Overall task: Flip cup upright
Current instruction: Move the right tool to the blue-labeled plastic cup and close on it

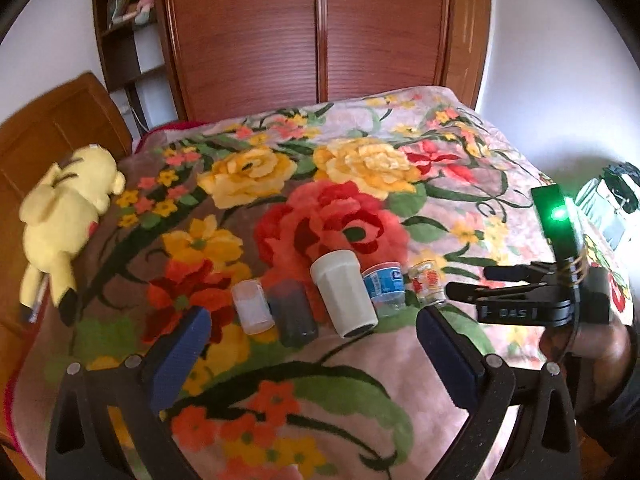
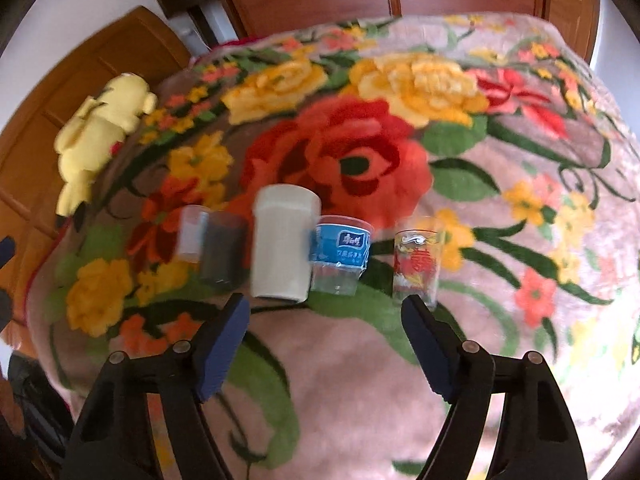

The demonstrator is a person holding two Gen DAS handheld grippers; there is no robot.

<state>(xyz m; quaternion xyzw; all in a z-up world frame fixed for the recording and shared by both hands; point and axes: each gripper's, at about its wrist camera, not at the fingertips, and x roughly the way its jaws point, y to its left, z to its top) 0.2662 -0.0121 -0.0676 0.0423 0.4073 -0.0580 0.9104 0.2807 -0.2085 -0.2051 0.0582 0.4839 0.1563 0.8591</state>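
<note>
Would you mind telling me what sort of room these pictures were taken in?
Most likely a bedroom. A floral blanket covers what looks like a bed with a wooden headboard; a tall wooden wardrobe stands behind it, and a yellow plush toy lies on the blanket.

A plush, fuzzy floral blanket (image 2: 500, 320) covers the bed. The white cup (image 2: 282, 246) looks matt plastic; the printed glass (image 2: 416, 266) is clear and glossy. The wardrobe doors (image 1: 320, 28) are ribbed, polished wood. The yellow toy (image 1: 66, 216) is soft cloth.

Left tongs (image 1: 312, 332) agape, empty; right tongs (image 2: 326, 322) likewise, both low, forward-pointing.
</note>
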